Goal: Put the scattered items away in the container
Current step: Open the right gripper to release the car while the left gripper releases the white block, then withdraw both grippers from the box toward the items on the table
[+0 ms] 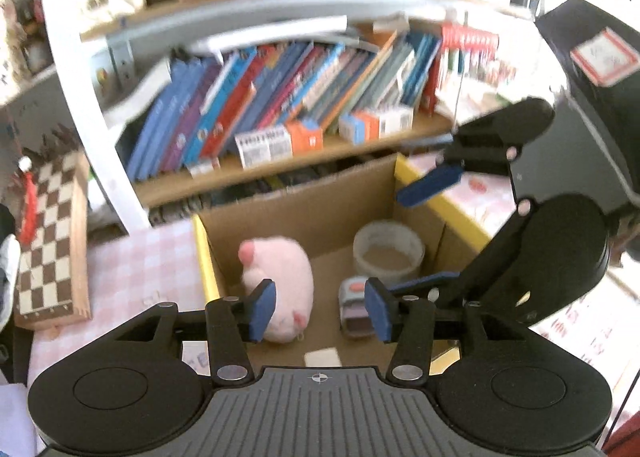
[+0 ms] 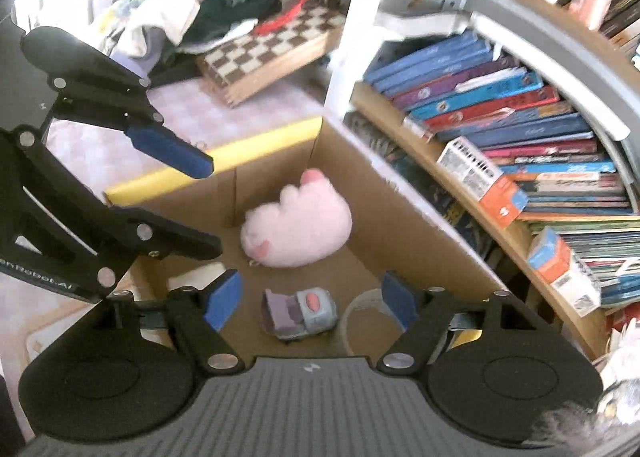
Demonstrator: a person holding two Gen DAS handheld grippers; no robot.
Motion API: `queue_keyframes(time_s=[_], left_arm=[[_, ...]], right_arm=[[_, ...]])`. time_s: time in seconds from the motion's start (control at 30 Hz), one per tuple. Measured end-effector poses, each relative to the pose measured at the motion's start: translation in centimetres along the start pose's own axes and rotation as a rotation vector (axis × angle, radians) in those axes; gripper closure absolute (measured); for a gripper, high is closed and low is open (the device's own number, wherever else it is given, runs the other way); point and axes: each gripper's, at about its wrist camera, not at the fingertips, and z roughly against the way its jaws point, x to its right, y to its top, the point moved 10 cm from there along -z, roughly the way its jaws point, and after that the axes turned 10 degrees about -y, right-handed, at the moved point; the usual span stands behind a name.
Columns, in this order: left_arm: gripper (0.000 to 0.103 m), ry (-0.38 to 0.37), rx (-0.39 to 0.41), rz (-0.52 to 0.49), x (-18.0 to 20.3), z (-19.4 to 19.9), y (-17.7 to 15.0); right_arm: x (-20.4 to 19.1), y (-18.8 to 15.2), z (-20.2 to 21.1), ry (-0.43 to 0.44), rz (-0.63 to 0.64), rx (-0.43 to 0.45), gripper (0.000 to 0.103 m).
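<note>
Inside the corrugated cardboard box [image 1: 304,217] a fluffy pink plush [image 1: 280,281] lies near the back wall, a small grey-lilac plastic toy [image 1: 354,309] and a round tape roll [image 1: 388,251] beside it; above the box, the left tool [image 1: 320,311] and right tool [image 2: 312,303] stand open, blue-padded jaws empty

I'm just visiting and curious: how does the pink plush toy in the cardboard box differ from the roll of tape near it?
The pink plush toy is pink, fluffy and solid; the roll of tape is pale, smooth and a hollow ring. The toy lies on its side and looks bulkier; the roll lies flat with its hole facing up. Both rest on the floor of the cardboard box, touched by neither tongs.
</note>
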Motion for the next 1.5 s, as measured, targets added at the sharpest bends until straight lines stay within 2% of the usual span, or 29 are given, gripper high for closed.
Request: queue_keyframes(time_s=[0.2, 0.43, 0.57, 0.7, 0.9, 1.07, 1.23, 1.5], left_arm=[[0.048, -0.011, 0.096, 0.001, 1.3, 3.6, 0.5], [0.032, 0.015, 0.156, -0.004, 2.1, 7.0, -0.6], [0.029, 0.038, 0.171, 0.007, 2.2, 8.7, -2.0], [0.022, 0.064, 0.185, 0.032, 2.1, 10.6, -3.8], [0.017, 0.120, 0.213, 0.074, 2.3, 13.5, -7.0], [0.014, 0.157, 0.221, 0.130, 2.9, 14.8, -10.1], [0.013, 0.156, 0.165, 0.118, 4.0, 14.7, -12.9], [0.013, 0.161, 0.156, 0.163, 5.6, 15.1, -16.5]], right_arm=[[-0.1, 0.8, 4.4, -0.067, -0.067, 0.080, 0.026], [-0.1, 0.0, 8.5, -0.129, -0.212, 0.134, 0.019], [-0.2, -1.2, 10.4, -0.191, -0.269, 0.140, 0.017], [-0.7, -2.5, 12.4, -0.263, -0.314, 0.155, 0.009], [-2.3, -5.3, 15.2, -0.347, -0.385, 0.164, 0.006], [-3.9, -8.2, 16.6, -0.400, -0.420, 0.144, 0.005], [-5.7, -11.2, 17.0, -0.420, -0.472, 0.096, 0.005], [-10.5, -14.1, 16.5, -0.396, -0.483, 0.031, 0.005]])
